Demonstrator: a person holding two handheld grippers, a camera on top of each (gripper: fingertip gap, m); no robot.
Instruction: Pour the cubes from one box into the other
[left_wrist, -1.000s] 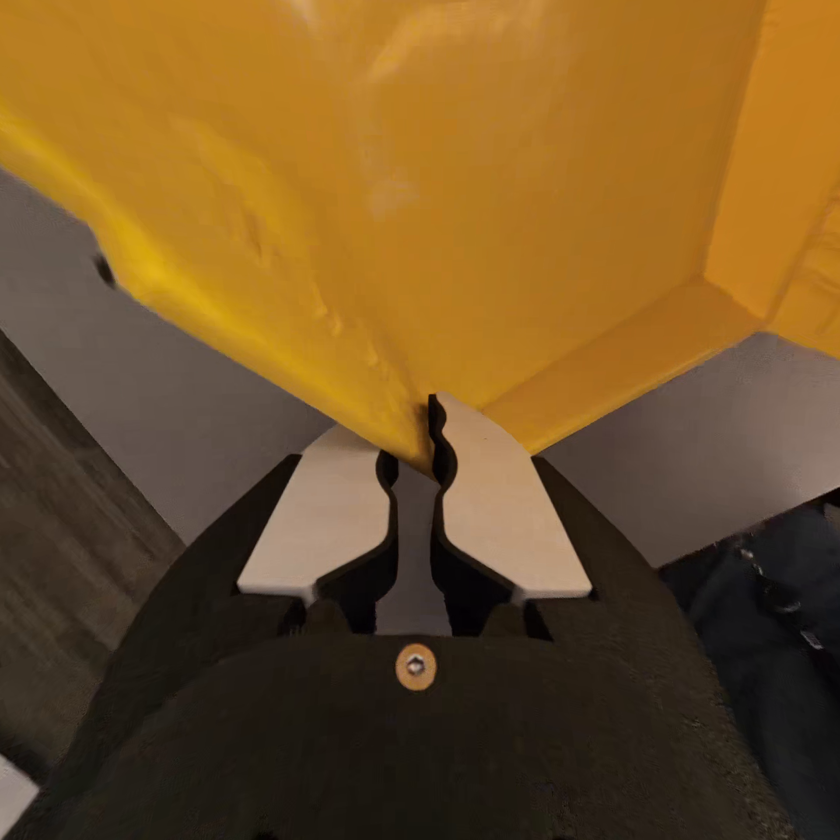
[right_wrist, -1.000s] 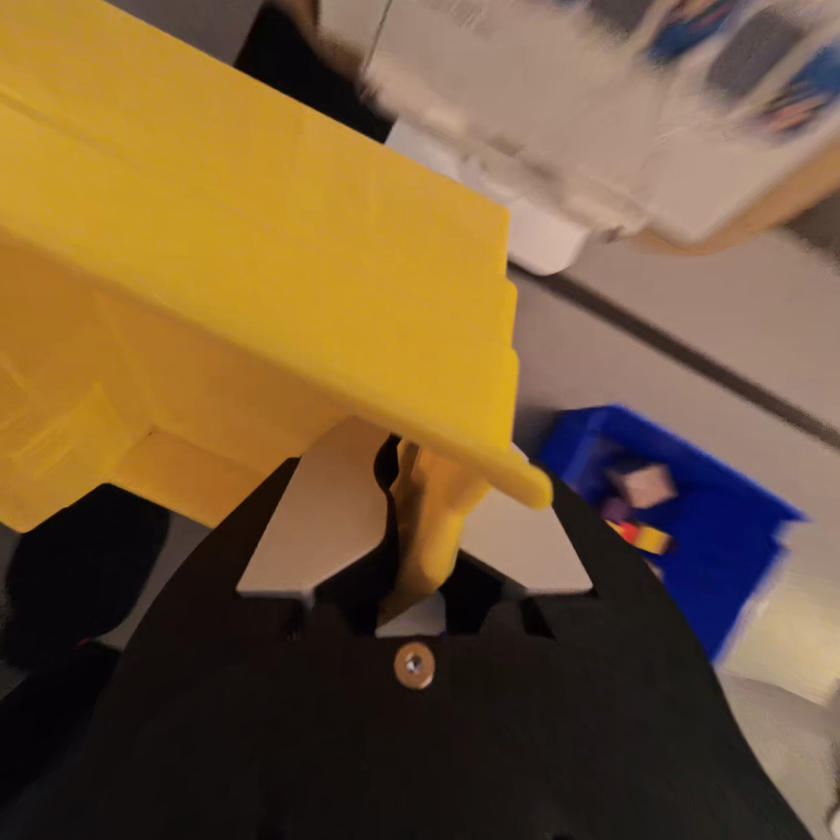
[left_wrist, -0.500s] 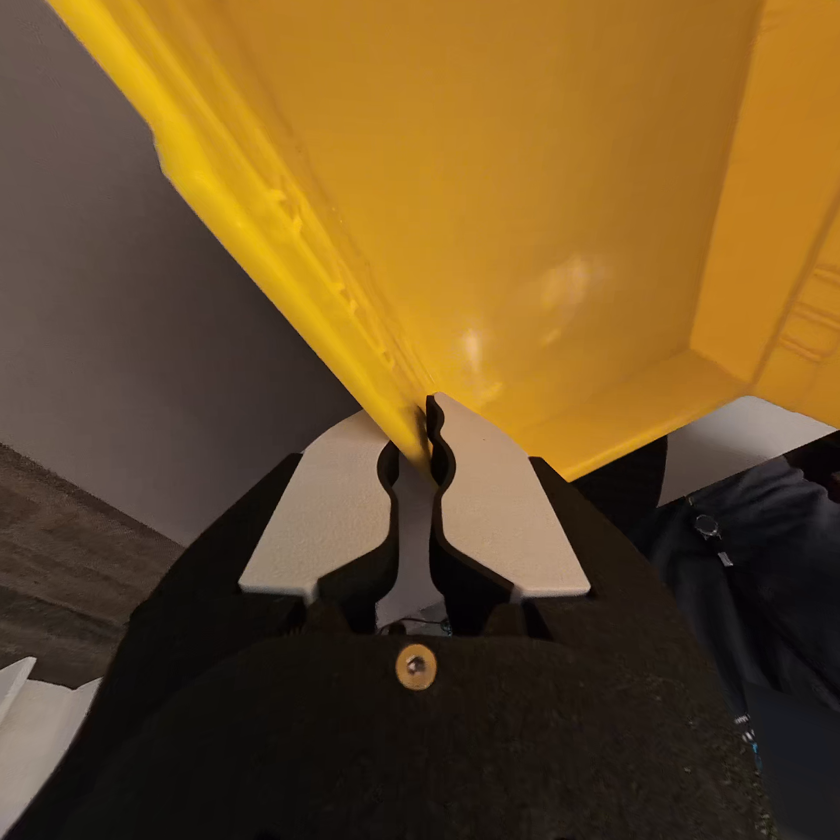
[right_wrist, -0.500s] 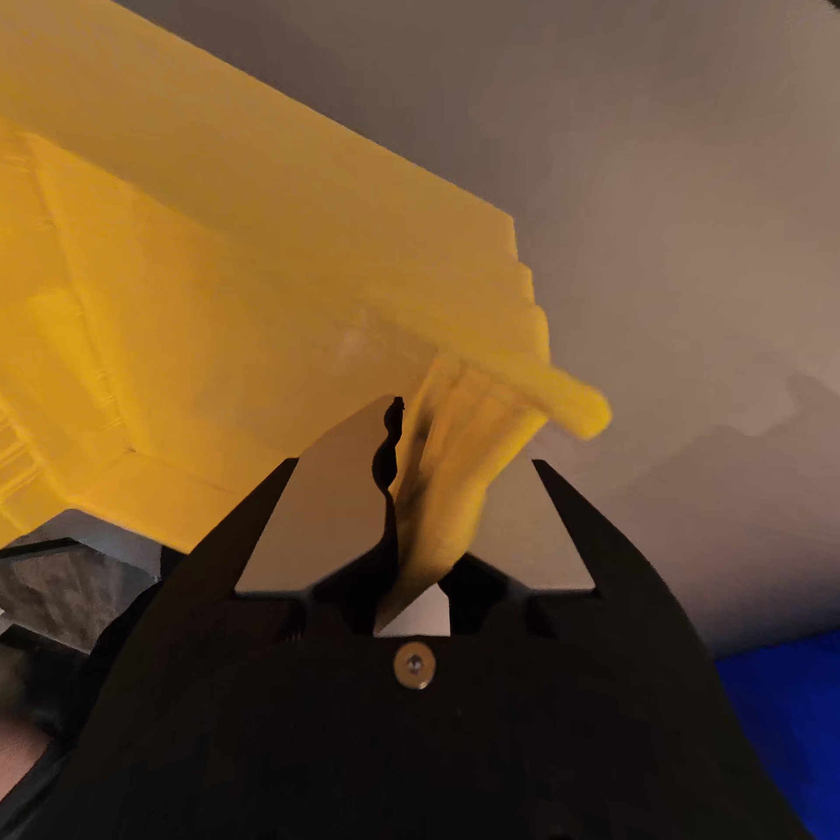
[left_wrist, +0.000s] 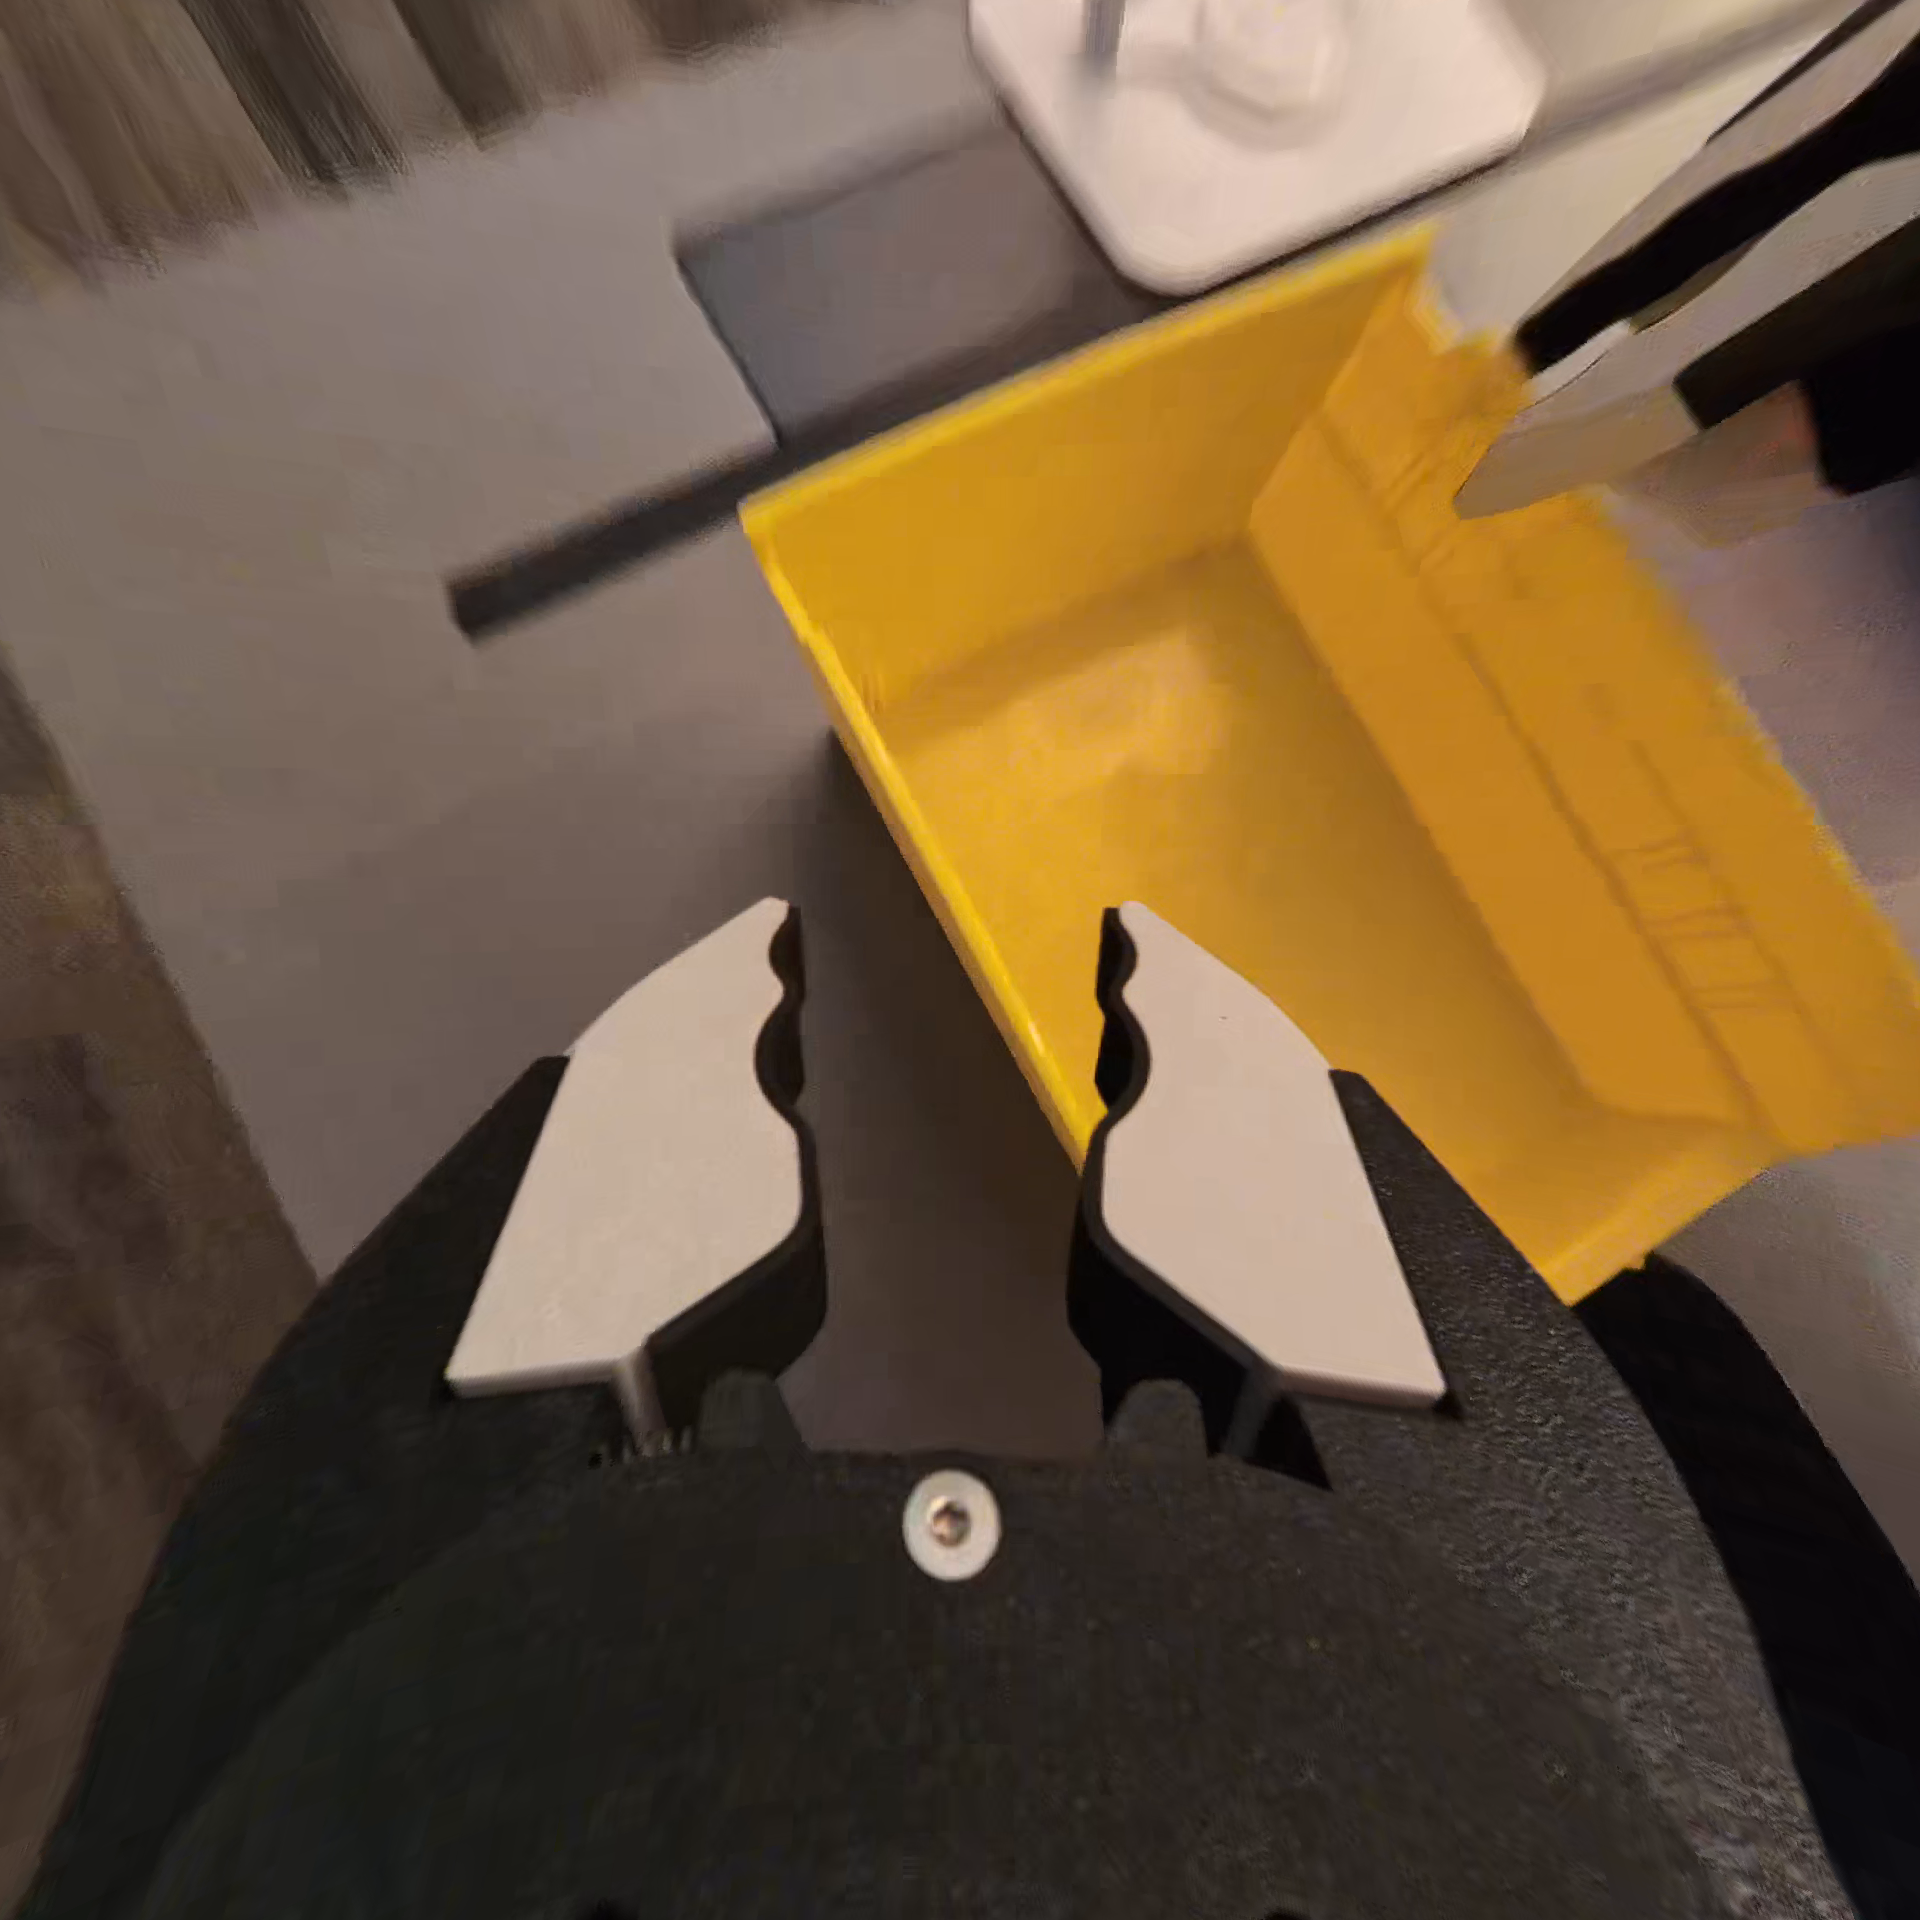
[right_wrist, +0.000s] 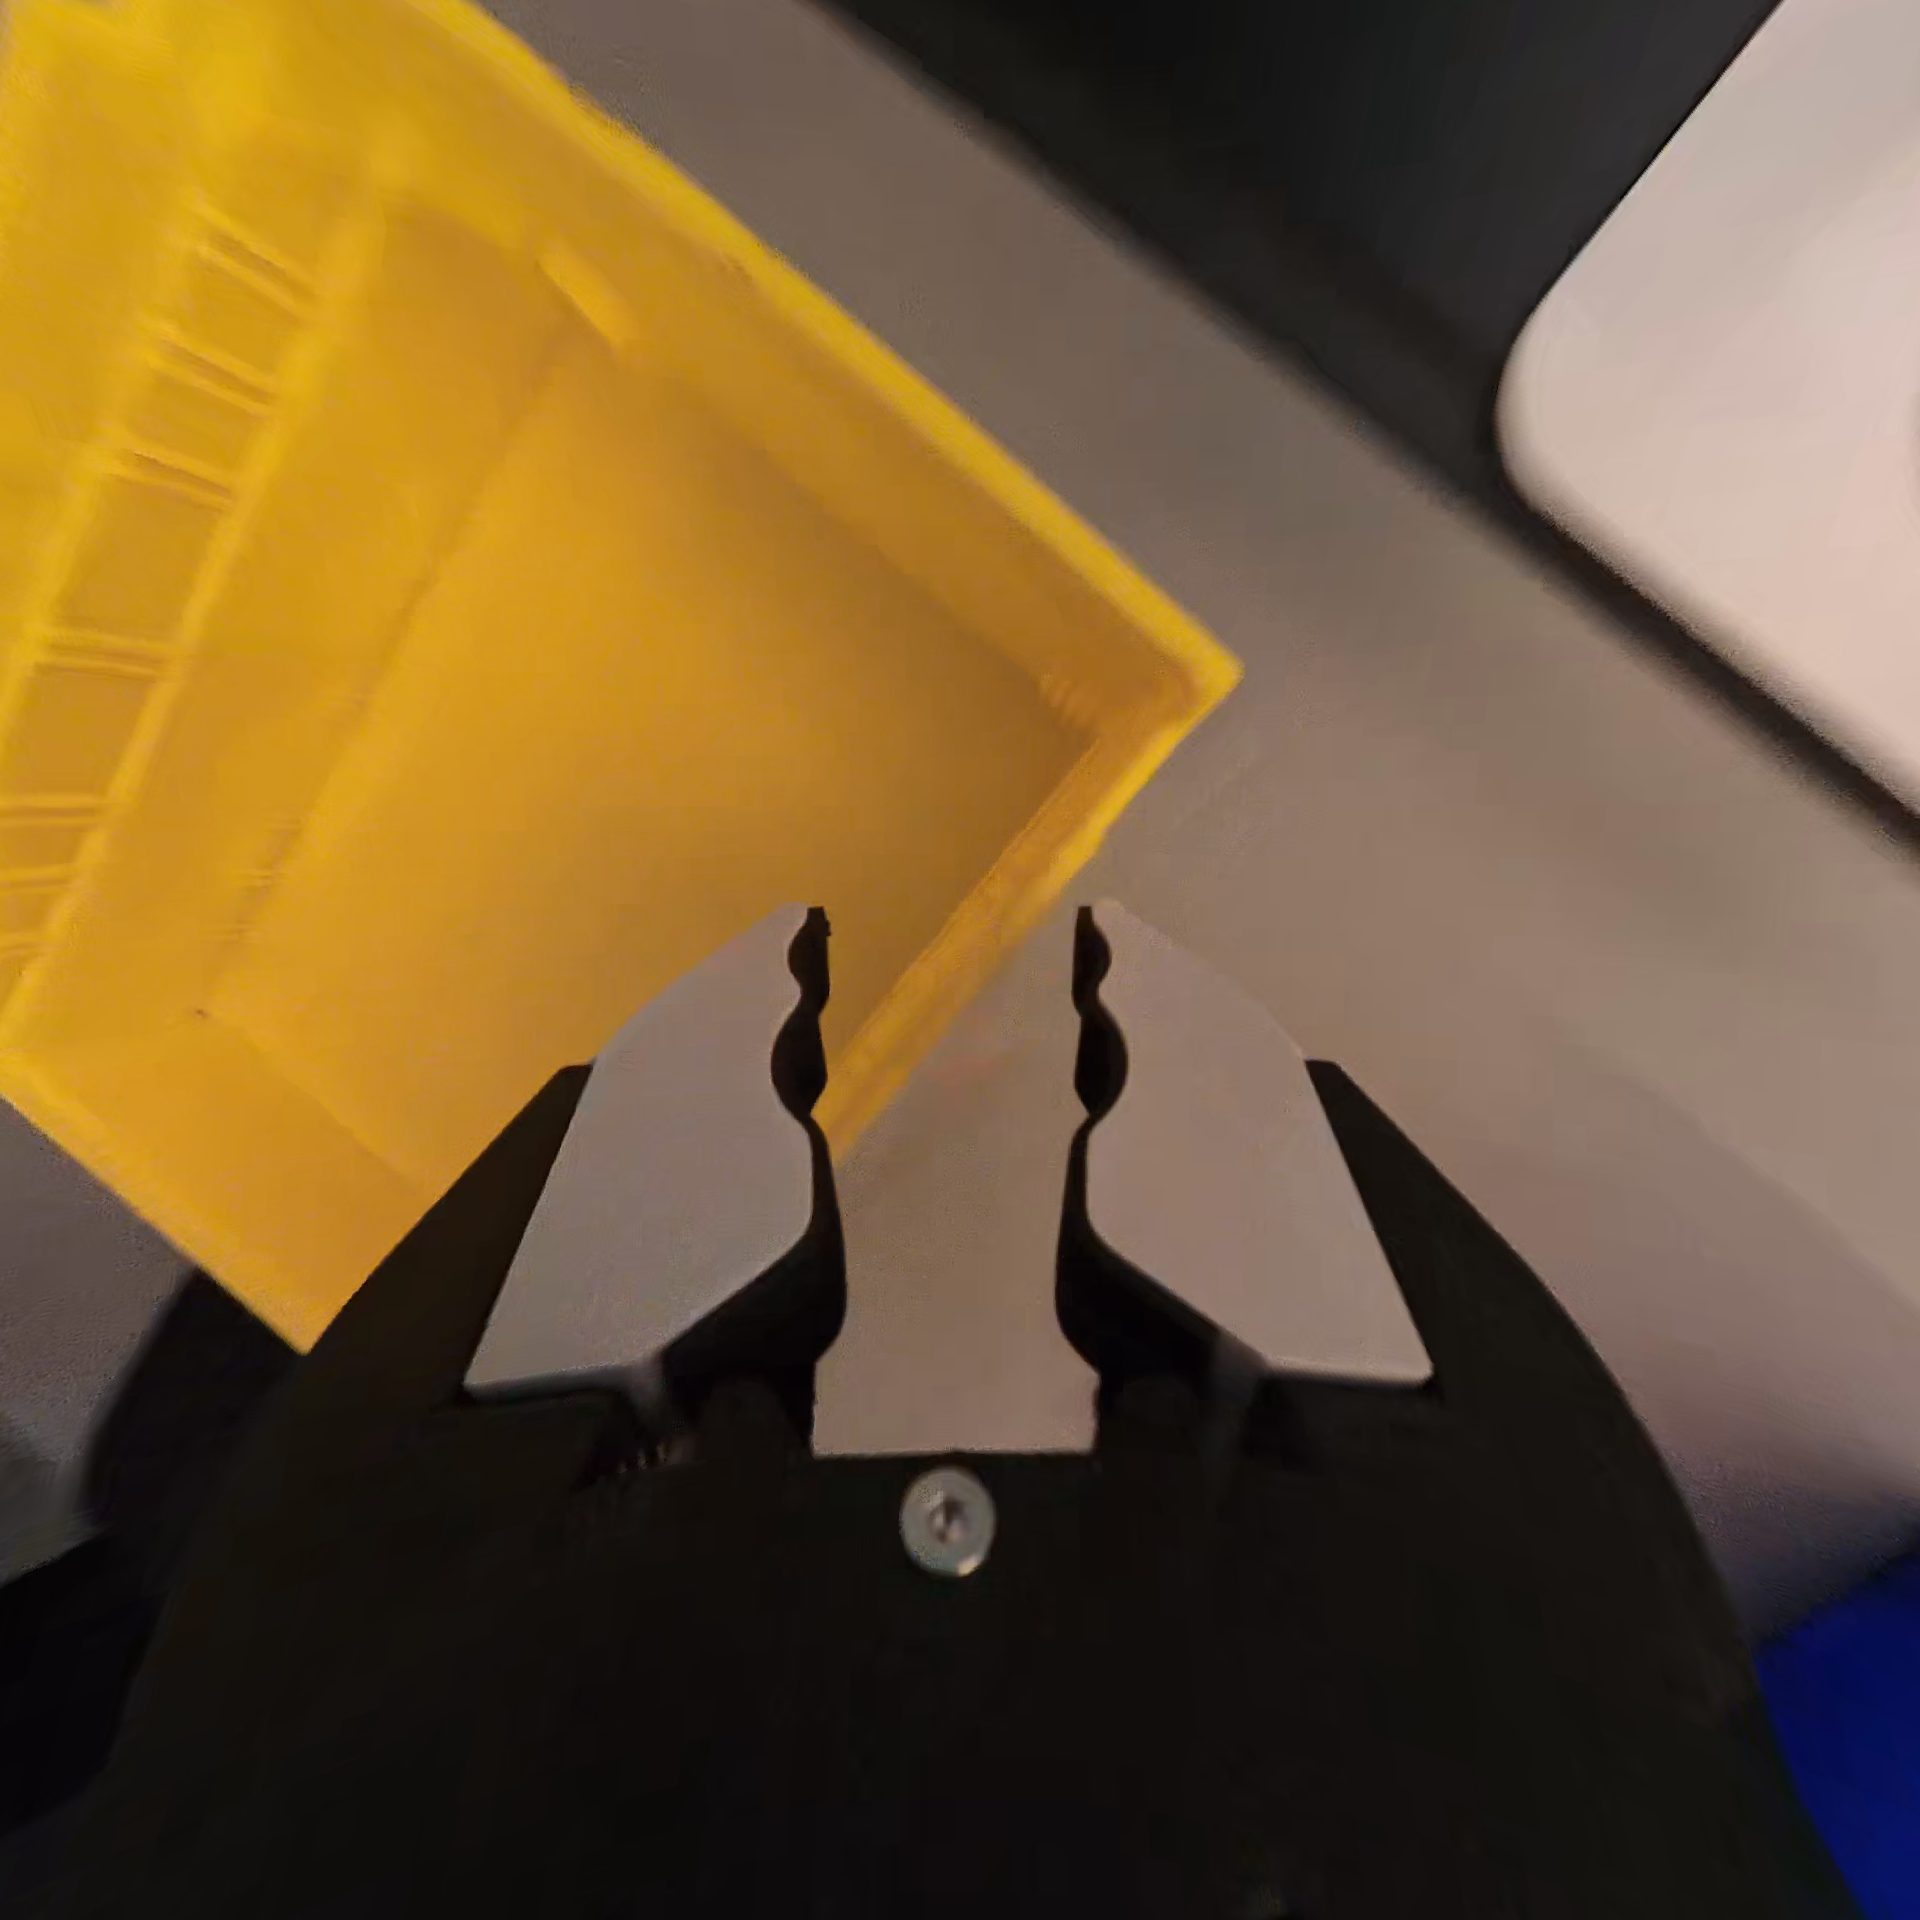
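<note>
Standing spread with nothing between their fingers, the left gripper (left_wrist: 948, 914) and the right gripper (right_wrist: 948, 916) each sit at a side wall of the yellow box (left_wrist: 1195, 790), which rests open side up on the grey table (left_wrist: 416, 727); its near wall runs just beside the left gripper's right finger (left_wrist: 1236, 1174), and its opposite rim passes by the right gripper's left finger (right_wrist: 686, 1143). The box's floor is bare, with no cubes in it. Only a blue corner (right_wrist: 1839, 1683) shows at the lower right edge of the right wrist view, cut off, and a white slab (left_wrist: 1257, 135) beyond the box is blurred.
</note>
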